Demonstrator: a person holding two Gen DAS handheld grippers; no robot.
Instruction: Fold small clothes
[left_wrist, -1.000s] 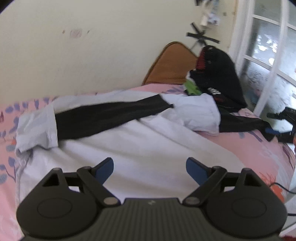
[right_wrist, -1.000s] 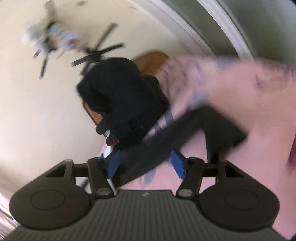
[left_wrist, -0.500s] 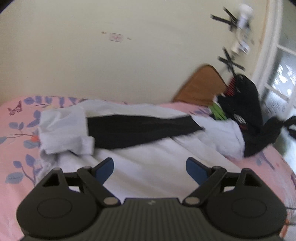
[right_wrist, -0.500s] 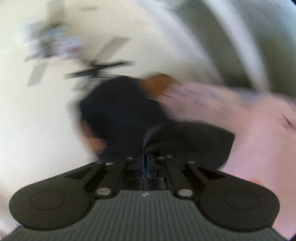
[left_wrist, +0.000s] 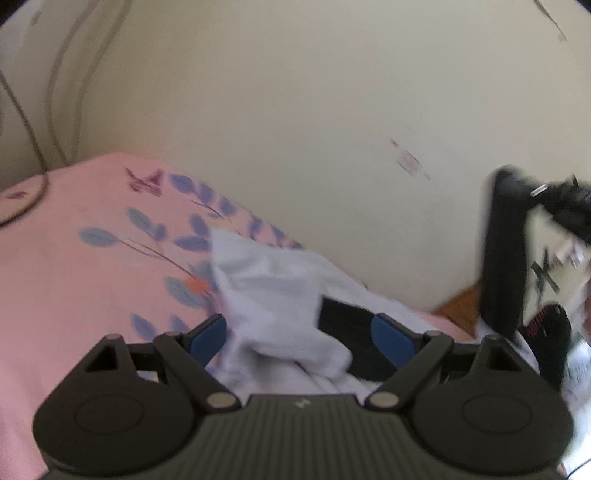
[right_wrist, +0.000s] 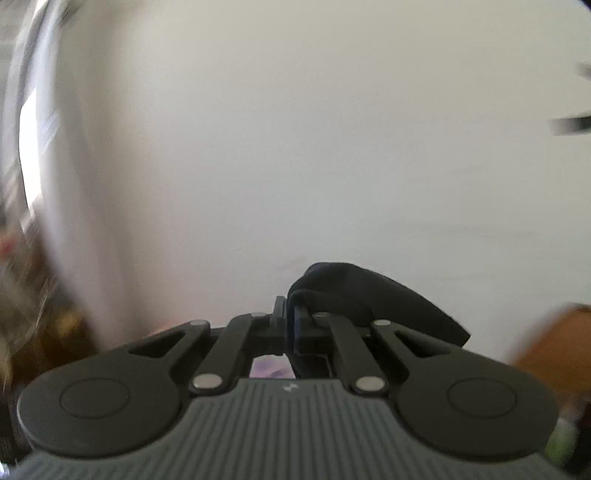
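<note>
While my right tool (right_wrist: 291, 325) lifts a clenched black garment (right_wrist: 369, 295) off the bed (left_wrist: 74, 280), my released left tool (left_wrist: 299, 336) straddles the white garment (left_wrist: 273, 291); next I'd lay the black one flat.

Pink bedsheet (left_wrist: 74, 295) with blue leaves; pale lavender-white garment (left_wrist: 273, 295); black cloth (right_wrist: 369, 295); blue fingers (left_wrist: 207, 338).

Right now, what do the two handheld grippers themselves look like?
Both match. The left gripper has a ribbed dark-grey body with a small pale logo, two round black side housings, black linkage arms with silver pivot pins, and blue pads on its jaws. The right gripper is built the same.
</note>
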